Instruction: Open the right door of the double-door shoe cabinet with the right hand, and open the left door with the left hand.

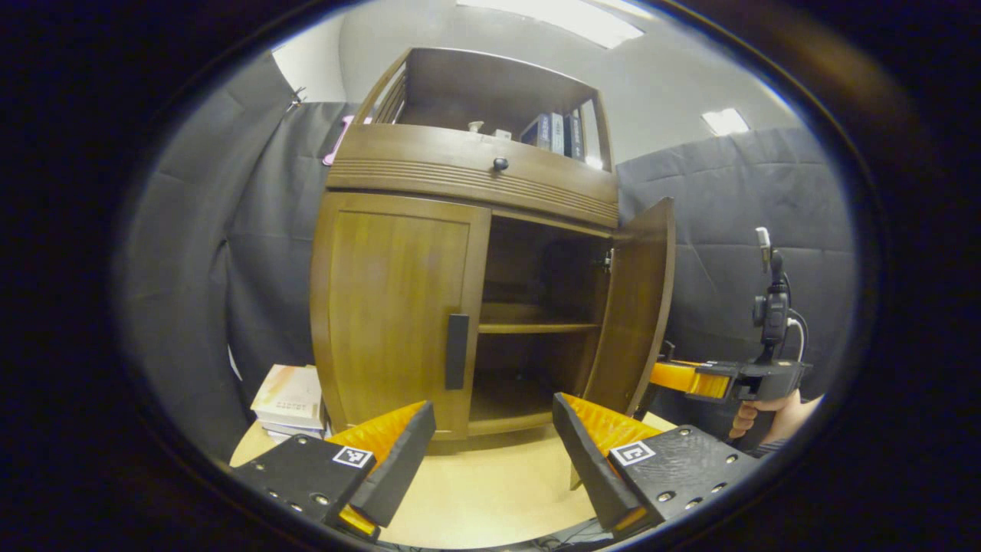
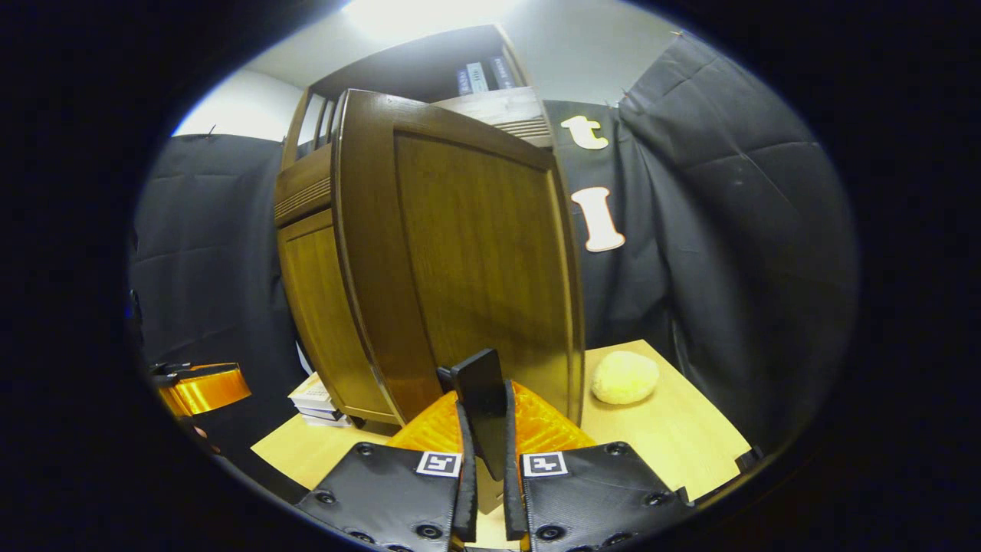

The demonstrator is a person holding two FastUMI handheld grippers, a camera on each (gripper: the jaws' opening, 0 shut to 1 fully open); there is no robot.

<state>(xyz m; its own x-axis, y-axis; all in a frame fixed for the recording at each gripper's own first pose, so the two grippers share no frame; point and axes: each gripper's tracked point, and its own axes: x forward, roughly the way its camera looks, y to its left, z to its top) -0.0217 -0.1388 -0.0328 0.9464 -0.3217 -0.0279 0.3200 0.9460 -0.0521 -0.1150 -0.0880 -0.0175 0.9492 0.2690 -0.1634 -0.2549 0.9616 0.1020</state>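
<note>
On the pale wooden table (image 1: 490, 491) stands the brown double-door shoe cabinet (image 1: 475, 184): right gripper (image 2: 484, 429) clamps the swung-out right door's (image 2: 483, 253) flat black handle (image 2: 483, 399), while left gripper (image 1: 490, 445), wide apart and empty, faces the closed left door's (image 1: 395, 307) rigid black handle (image 1: 457, 351), likely light on hinges

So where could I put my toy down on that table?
Bare table lies right of the open right door, around the yellow ball. More lies before the cabinet, between the left tongs. The corner by the book stack is crowded.
</note>
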